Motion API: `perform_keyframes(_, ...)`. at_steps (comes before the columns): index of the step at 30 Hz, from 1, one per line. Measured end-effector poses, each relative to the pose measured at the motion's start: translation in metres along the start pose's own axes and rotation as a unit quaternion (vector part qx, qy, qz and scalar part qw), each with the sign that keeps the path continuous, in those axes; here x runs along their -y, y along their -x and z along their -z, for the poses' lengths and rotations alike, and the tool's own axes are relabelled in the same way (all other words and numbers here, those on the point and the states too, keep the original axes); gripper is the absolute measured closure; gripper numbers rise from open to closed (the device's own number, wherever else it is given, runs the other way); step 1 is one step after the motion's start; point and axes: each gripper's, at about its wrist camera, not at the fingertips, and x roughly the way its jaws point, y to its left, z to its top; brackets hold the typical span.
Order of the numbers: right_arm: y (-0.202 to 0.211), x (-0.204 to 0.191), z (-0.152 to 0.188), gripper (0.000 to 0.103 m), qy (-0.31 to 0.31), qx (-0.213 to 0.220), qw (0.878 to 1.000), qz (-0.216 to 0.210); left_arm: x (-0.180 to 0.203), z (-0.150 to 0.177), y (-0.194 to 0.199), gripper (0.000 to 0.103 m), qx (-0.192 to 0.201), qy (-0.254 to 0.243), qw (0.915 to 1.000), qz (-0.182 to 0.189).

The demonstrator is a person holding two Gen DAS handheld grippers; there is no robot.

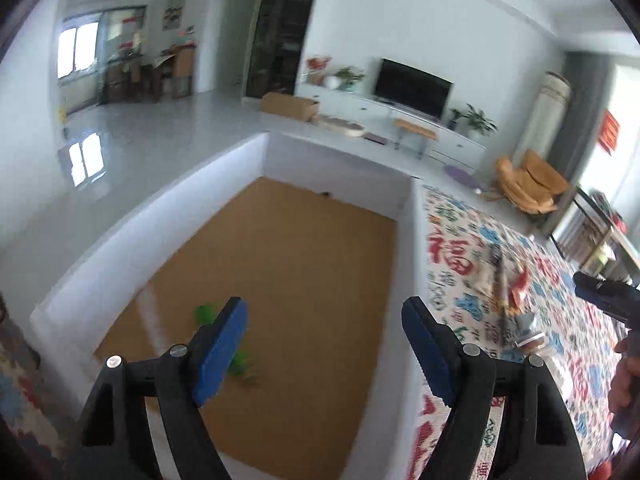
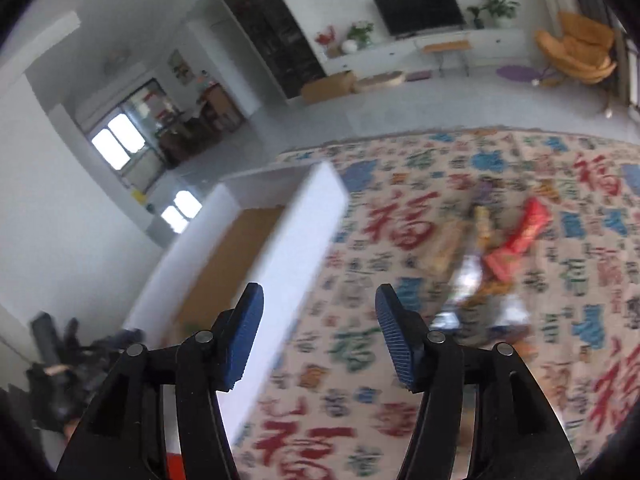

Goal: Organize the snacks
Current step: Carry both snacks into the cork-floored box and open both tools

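Note:
A white box (image 1: 404,240) with a brown floor lies under my left gripper (image 1: 324,344), which is open and empty above it. A green snack pack (image 1: 240,358) lies on the box floor, partly hidden by my left finger. Several snack packs (image 1: 508,284) lie on the patterned cloth to the right of the box. In the right wrist view, my right gripper (image 2: 320,340) is open and empty over the cloth beside the box wall (image 2: 296,240). A red snack pack (image 2: 516,240) and other blurred packs (image 2: 476,280) lie ahead on the right.
The patterned tablecloth (image 2: 360,320) covers the table. The other gripper shows at the right edge in the left wrist view (image 1: 608,300). A dark bundle (image 2: 68,368) lies at lower left. A TV unit (image 1: 412,88) and an orange chair (image 1: 528,180) stand far behind.

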Motion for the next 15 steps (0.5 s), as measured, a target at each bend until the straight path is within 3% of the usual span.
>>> perform_keyframes(4, 0.019, 0.106, 0.038, 0.041, -0.006, -0.007, 0.990, 0.139, 0.043, 0.007, -0.028, 0.024, -0.013, -0.063, 0.9979, 0.005)
perform_keyframes(6, 0.030, 0.159, 0.059, 0.041, -0.025, -0.022, 0.982, 0.189, 0.056, 0.013, -0.039, 0.024, -0.031, -0.065, 0.9973, 0.017)
perform_keyframes(8, 0.048, 0.206, 0.079, 0.041, -0.051, -0.029, 0.972, 0.229, 0.071, 0.024, -0.036, 0.024, -0.025, -0.093, 0.9953, 0.004)
perform_keyframes(12, 0.076, 0.267, 0.110, 0.041, -0.092, -0.021, 0.957, 0.274, 0.085, 0.037, -0.020, 0.024, -0.008, -0.105, 0.9944, 0.004)
perform_keyframes(15, 0.084, 0.277, 0.120, 0.041, -0.097, -0.007, 0.957, 0.275, 0.089, 0.049, -0.008, 0.024, 0.006, -0.120, 0.9928, 0.004)
